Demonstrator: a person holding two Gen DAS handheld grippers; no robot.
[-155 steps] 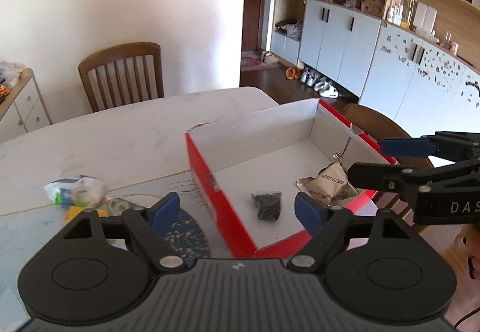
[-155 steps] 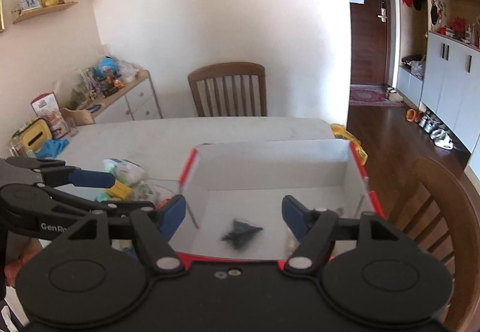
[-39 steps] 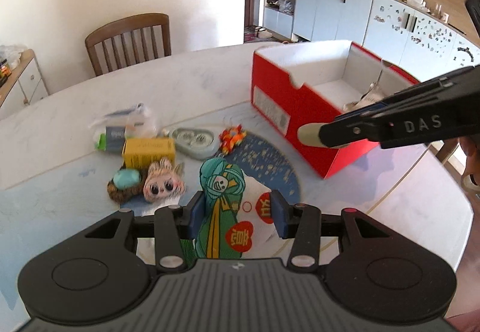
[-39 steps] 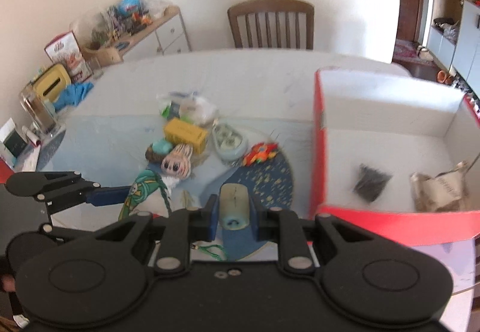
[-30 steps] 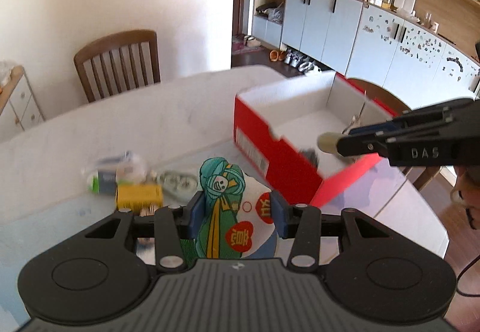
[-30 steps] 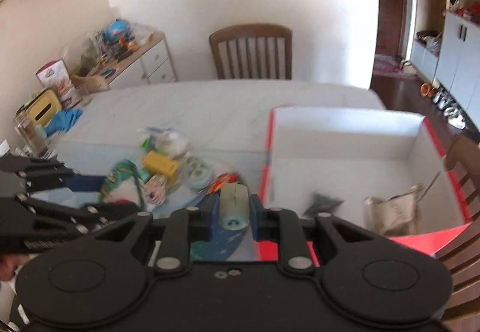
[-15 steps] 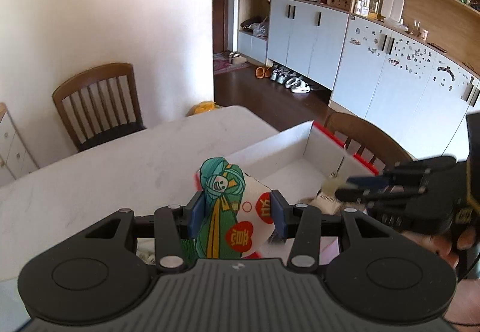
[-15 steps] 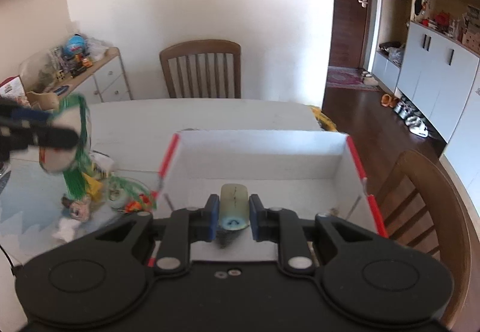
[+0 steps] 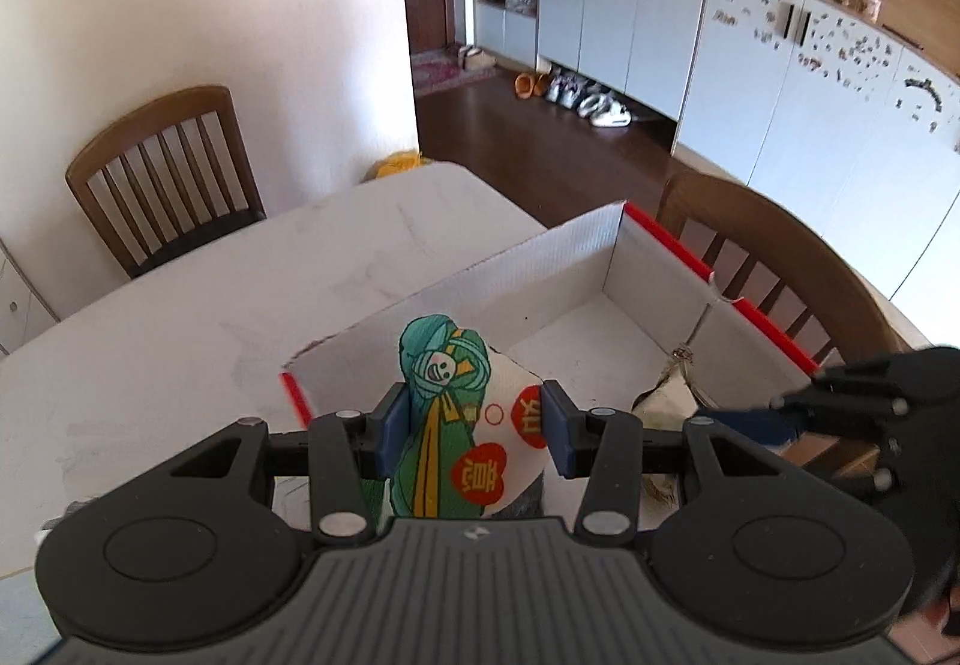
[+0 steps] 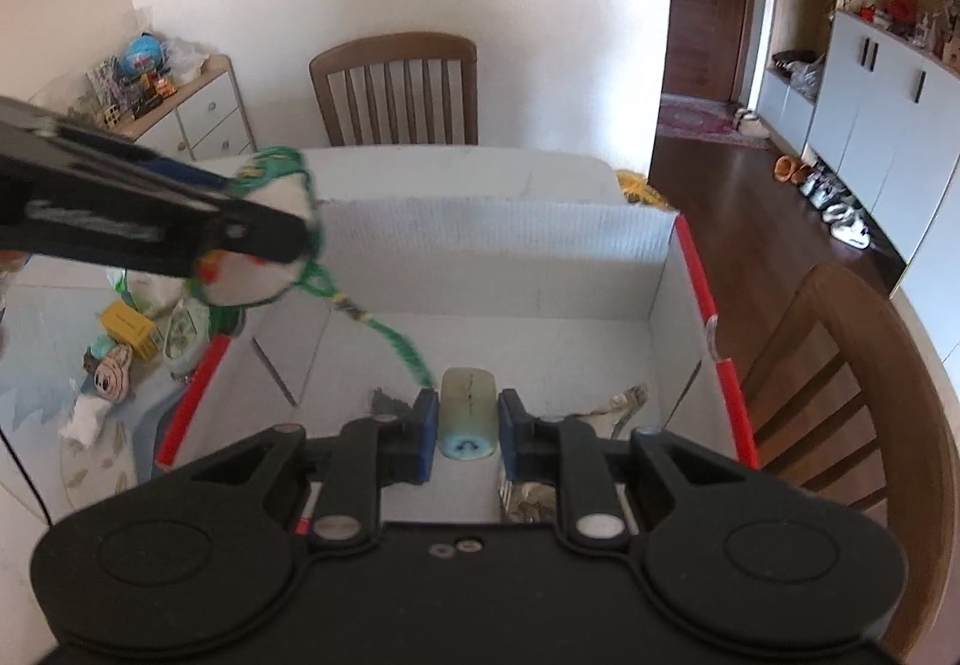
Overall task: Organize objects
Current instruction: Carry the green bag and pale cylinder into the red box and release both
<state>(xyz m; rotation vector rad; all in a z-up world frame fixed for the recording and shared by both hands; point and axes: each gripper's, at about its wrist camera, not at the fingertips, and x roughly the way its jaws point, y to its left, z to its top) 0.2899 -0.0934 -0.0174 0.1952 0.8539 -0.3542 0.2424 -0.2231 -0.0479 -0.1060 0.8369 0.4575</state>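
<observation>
While left wrist hides it, tassel (image 10: 401,346) visible.

Bright daylight, strong fisheye bending at edges, motion blur on left tool (image 10: 264,227).

White walls, dark wood floor (image 9: 540,149), wooden chairs (image 10: 396,89), pale cabinets (image 9: 630,11), sunlit.

Box (image 10: 492,245) floor: far half bare and open from above.
Near right corner: crumpled wrapper (image 10: 618,407).
Near left: dark scrap (image 10: 384,401).
Above left wall: left tongs (image 10: 264,233), cord dangling inside.
</observation>
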